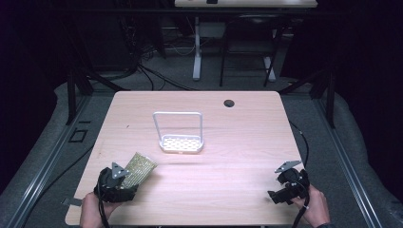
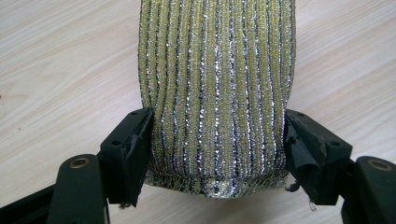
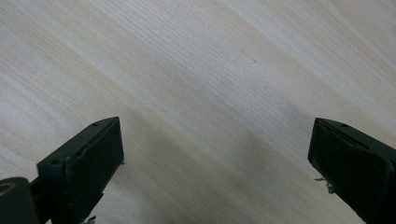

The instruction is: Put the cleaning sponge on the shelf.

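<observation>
You are clamping the left gripper on the sponge's near end, leaving its far end free for the rack; the right gripper is idling with jaws apart.

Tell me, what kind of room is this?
Probably a lab or recording workshop, not a home: a bare light wooden table ringed by black metal framing, loose cables on the grey floor, and two handheld black grippers, the left clamping a glittery yellow-green scouring pad.

We see a glittery yellow-green scouring pad, striped in silver and black, pinched at its near end, well short of the white rack.
</observation>
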A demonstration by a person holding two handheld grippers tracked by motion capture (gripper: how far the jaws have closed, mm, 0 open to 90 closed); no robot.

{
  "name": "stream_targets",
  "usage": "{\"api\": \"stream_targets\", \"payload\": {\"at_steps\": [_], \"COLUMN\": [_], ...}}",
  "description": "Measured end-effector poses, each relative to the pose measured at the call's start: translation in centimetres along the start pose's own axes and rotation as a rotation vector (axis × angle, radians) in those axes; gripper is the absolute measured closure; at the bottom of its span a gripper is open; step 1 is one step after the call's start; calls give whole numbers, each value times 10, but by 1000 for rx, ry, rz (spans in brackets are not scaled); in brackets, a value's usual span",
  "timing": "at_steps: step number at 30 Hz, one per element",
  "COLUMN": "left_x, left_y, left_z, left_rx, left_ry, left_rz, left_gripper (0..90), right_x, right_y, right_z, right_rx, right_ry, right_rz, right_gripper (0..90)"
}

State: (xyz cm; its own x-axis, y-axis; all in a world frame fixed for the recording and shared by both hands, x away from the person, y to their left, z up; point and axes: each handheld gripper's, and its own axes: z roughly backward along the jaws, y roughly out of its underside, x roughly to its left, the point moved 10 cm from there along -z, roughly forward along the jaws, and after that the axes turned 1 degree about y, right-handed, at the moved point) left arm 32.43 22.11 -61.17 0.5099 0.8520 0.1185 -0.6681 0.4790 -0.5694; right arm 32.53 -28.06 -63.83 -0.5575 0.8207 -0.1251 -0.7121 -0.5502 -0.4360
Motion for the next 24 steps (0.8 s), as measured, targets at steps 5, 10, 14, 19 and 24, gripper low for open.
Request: {"api": "stream_targets", "payload": {"at_steps": [5,10,14,19,24], "left_x": [-8,-19,-23,-27,-37], "left_y": [-4,-8,-10,-12,-17], "left_z": [0,-1,-3,-4,-5], "left_rx": [-7,-15,-17,-15,-24], "left_ry": [19,38,40,46,56], "left_rz": [-10,-47,-67,-80,-101], "left_gripper": [287,288,287,286,286], "right_x": [-1,0,0,0,0], "right_y": [2,1,2,2,2], "right_z": [-1,0,-1,-1,-1], "right_rx": [12,3,10,10,9], "right_ry": [-6,2,-3,-1,-1], "right_rz": [-7,2,-5,-1,-1], "right_gripper": [27,27,28,28,28]}}
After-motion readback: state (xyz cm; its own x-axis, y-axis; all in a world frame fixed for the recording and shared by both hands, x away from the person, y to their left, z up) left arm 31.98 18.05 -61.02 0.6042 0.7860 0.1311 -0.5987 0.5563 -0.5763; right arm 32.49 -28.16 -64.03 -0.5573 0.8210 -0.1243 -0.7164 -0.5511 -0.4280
